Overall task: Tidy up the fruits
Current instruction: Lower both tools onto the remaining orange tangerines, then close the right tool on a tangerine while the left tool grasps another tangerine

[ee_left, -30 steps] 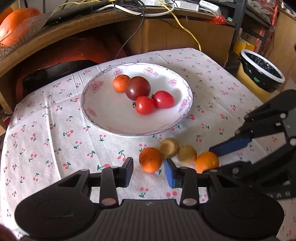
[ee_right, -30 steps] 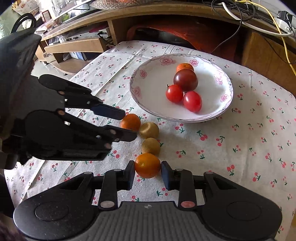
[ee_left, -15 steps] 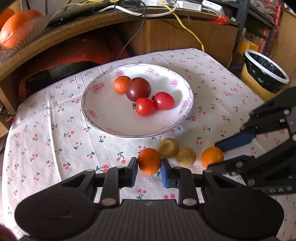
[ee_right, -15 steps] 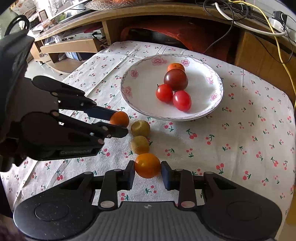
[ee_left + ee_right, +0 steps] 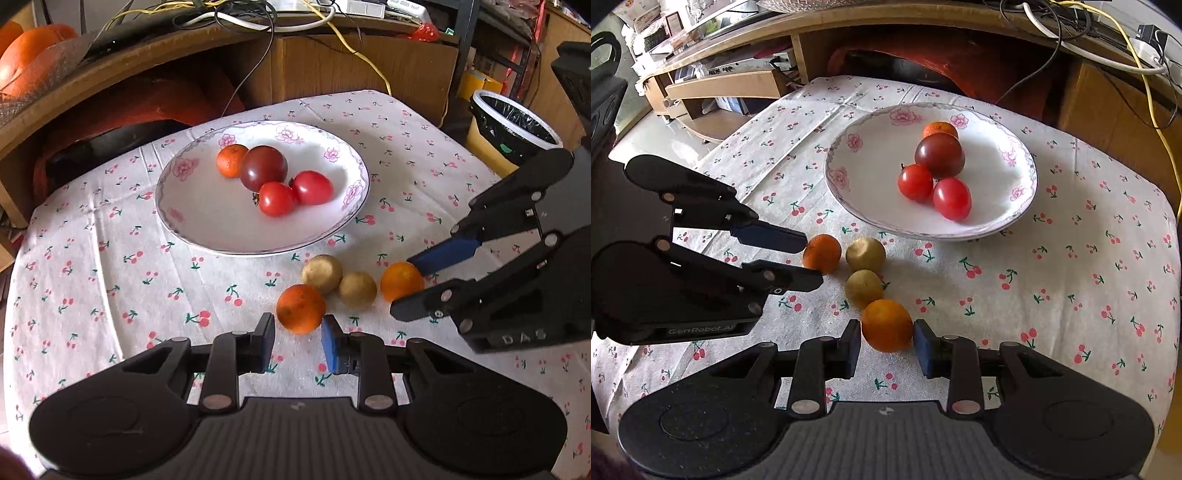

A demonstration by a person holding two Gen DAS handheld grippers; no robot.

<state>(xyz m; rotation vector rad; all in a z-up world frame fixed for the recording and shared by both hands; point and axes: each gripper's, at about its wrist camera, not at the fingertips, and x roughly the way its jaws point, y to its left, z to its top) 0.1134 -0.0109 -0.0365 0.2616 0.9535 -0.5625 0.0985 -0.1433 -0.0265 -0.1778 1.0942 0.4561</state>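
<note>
Low in the left wrist view, the left gripper [image 5: 297, 341] has its jaws spread around an orange [image 5: 301, 308] on the cherry-print tablecloth [image 5: 110, 266] — the blue pads stand just beside the fruit, and contact cannot be told. In the right wrist view, the right gripper [image 5: 886, 345] brackets a second orange [image 5: 886, 325] at lower centre, jaws apart and close against its sides. Between the two oranges lie two yellowish-brown fruits [image 5: 865, 254], touching each other. Above centre, the flowered plate [image 5: 192, 221] holds three tomatoes [image 5: 276, 198] and a small orange [image 5: 231, 160].
</note>
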